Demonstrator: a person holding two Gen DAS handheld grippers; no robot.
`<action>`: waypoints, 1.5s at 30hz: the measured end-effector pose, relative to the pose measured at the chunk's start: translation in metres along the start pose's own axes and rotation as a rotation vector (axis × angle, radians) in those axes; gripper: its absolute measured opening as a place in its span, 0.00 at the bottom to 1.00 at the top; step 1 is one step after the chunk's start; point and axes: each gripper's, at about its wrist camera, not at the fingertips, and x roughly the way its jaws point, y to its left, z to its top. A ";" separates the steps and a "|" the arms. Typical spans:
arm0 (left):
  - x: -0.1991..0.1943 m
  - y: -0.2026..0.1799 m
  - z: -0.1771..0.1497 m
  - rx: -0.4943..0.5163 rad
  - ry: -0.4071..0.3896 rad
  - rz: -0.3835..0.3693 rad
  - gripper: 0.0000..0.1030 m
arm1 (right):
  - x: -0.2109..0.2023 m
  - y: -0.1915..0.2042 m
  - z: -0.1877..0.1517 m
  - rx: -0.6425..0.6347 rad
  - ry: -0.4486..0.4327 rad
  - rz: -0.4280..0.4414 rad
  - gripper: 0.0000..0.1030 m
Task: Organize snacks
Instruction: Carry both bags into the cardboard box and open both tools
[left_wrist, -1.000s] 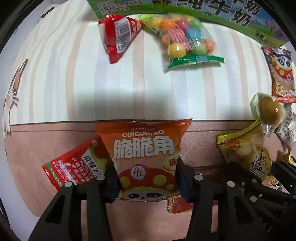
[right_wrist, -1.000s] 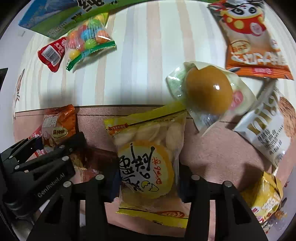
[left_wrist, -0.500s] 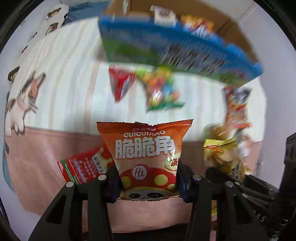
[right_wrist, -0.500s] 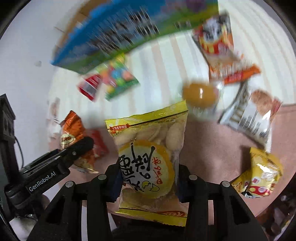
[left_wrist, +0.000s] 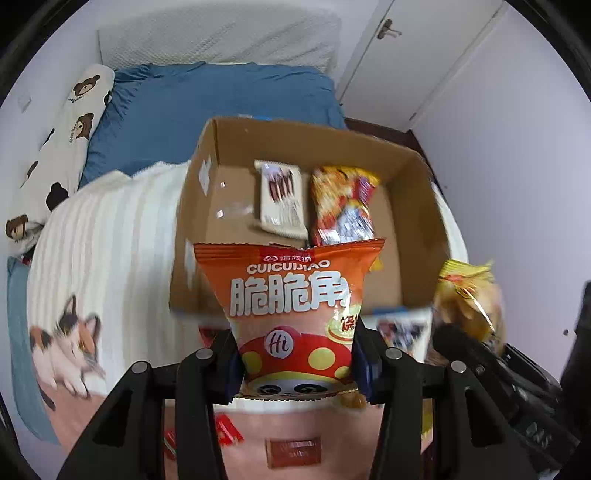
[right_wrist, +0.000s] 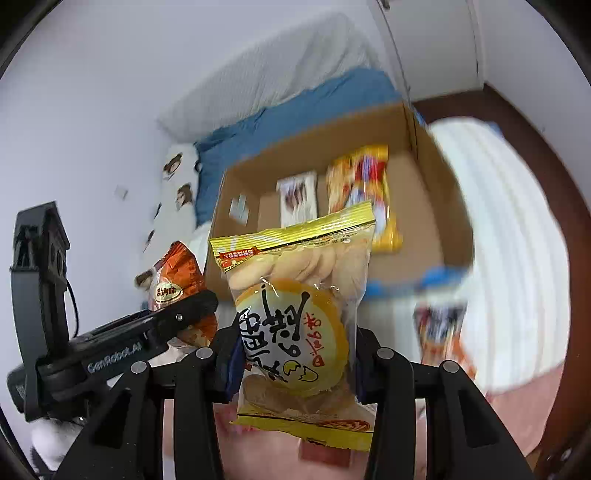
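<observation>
Left jaws: left gripper (left_wrist: 297, 363) clamps orange bag (left_wrist: 291, 314), "CUICUIJIAO".
Right jaws: right gripper (right_wrist: 295, 363) clamps yellow bag (right_wrist: 295, 317).
Change: open box (left_wrist: 424, 192), earlier edge-on, shows its inside.

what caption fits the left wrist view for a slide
Left gripper clamps an orange snack bag in front of an open cardboard box already holding two snack packs.

both snack packets lifted, cardboard box (left_wrist: 413, 173) now in view
</observation>
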 end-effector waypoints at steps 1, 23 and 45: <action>0.005 0.003 0.012 -0.006 0.015 0.007 0.43 | 0.010 0.003 0.011 -0.002 -0.002 -0.013 0.46; 0.172 0.049 0.057 -0.107 0.418 0.029 0.48 | 0.184 -0.028 0.050 0.049 0.281 -0.124 0.84; 0.046 -0.003 0.050 0.055 0.046 0.107 0.87 | 0.095 -0.026 0.049 -0.082 0.170 -0.206 0.95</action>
